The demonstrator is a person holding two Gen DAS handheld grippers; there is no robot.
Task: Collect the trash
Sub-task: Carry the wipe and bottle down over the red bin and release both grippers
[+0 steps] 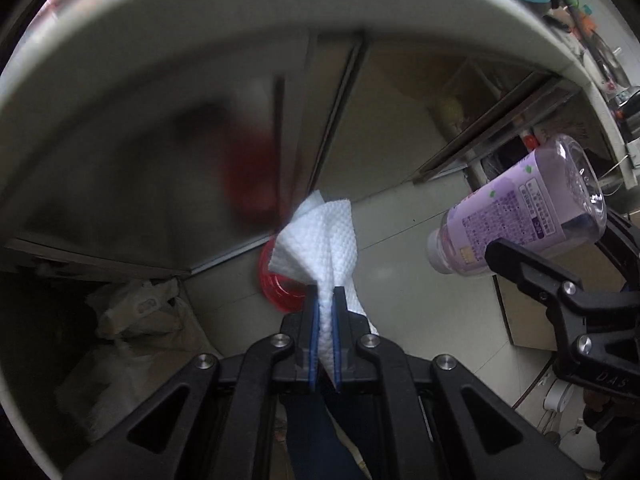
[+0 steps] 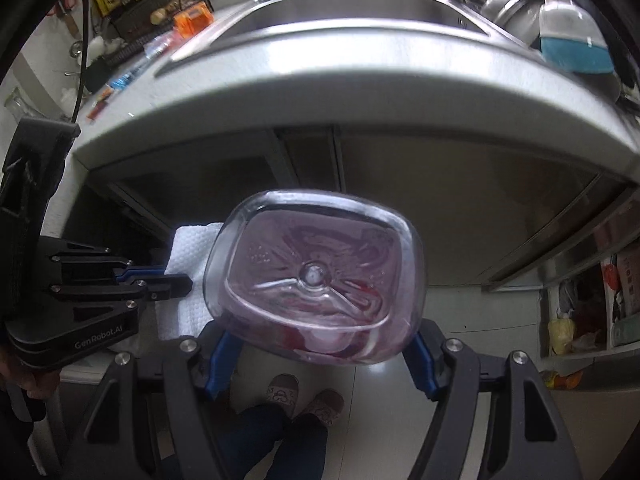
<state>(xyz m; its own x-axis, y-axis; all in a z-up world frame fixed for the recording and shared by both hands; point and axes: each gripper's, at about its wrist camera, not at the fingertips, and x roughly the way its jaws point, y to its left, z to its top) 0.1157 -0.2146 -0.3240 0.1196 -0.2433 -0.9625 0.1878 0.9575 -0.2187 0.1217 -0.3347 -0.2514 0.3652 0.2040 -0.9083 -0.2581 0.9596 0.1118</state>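
Both grippers hang below the front edge of the worktop (image 2: 320,92), pointing steeply down toward the red bin (image 1: 280,288) on the floor.

The left gripper (image 1: 326,312) has its fingers closed almost fully, pinching a white paper towel (image 1: 320,232); the towel fans out directly above the red bin. The right gripper (image 2: 320,356) stands partly spread, its blue pads pressed against both sides of a clear bottle (image 2: 316,280) with a purple label. The bottle sits beside the red bin's line, off to its right, cap end down.

Hazards:
- The bottle is held near its base only. A slip would drop it outside the bin.
- The bin mouth is largely hidden by the towel. Judged from here, a release of the bottle at this position would miss.
- The towel is light and may drift or snag on the pads.

Legible text: "GenRobot.AI" on the left gripper body; "DAS" on the right. The bottle label print is too small to read.
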